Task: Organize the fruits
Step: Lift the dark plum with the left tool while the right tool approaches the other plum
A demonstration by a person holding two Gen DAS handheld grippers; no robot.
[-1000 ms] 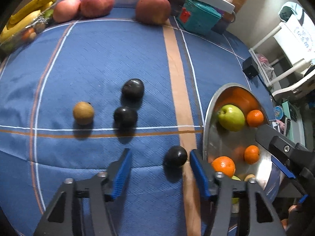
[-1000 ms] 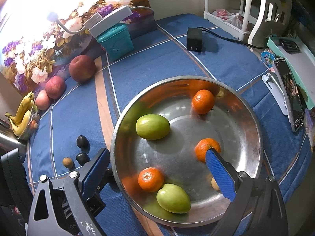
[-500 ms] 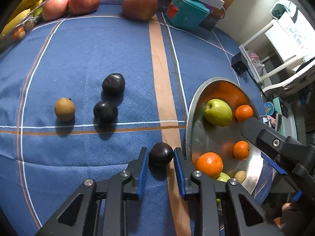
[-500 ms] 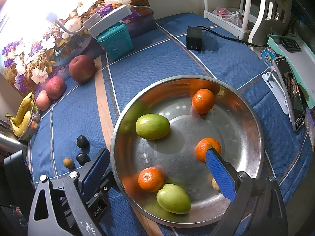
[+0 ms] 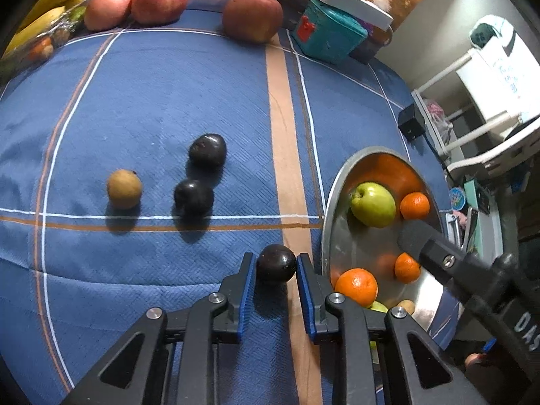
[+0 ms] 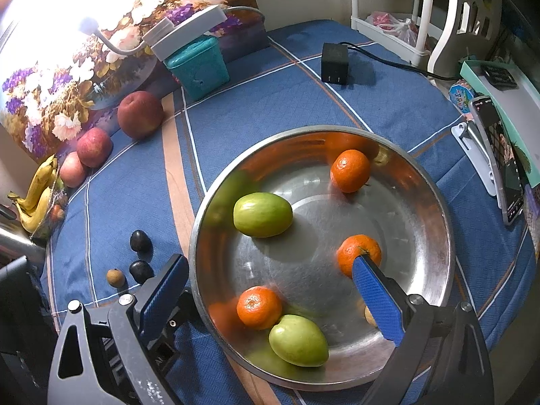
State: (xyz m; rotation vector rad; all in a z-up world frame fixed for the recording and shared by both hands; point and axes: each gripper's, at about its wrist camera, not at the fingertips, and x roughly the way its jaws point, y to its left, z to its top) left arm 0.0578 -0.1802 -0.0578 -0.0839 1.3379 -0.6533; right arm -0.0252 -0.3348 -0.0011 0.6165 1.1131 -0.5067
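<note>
My left gripper (image 5: pixel 274 271) is shut on a dark plum (image 5: pixel 276 263) on the blue cloth, just left of the steel bowl (image 5: pixel 326 222). Two more dark plums (image 5: pixel 207 150) (image 5: pixel 193 196) and a small brown fruit (image 5: pixel 124 188) lie further left. The bowl (image 6: pixel 435 182) holds two green apples (image 6: pixel 262 214) (image 6: pixel 298 340), three oranges (image 6: pixel 350 170) (image 6: pixel 359 253) (image 6: pixel 259 307) and a small brown fruit partly hidden behind a finger. My right gripper (image 6: pixel 266 290) is open and empty, wide over the bowl's near side.
Red apples (image 5: pixel 158 1) (image 5: pixel 252 15), bananas (image 5: pixel 50 3) and a teal box (image 5: pixel 327 33) stand along the back edge. A black power adapter (image 6: pixel 334 63) with cable lies behind the bowl. A phone on a stand (image 6: pixel 499 165) sits at the right.
My left gripper moved forward around the nearest dark plum and closed on it. The right gripper has stayed still and open.
</note>
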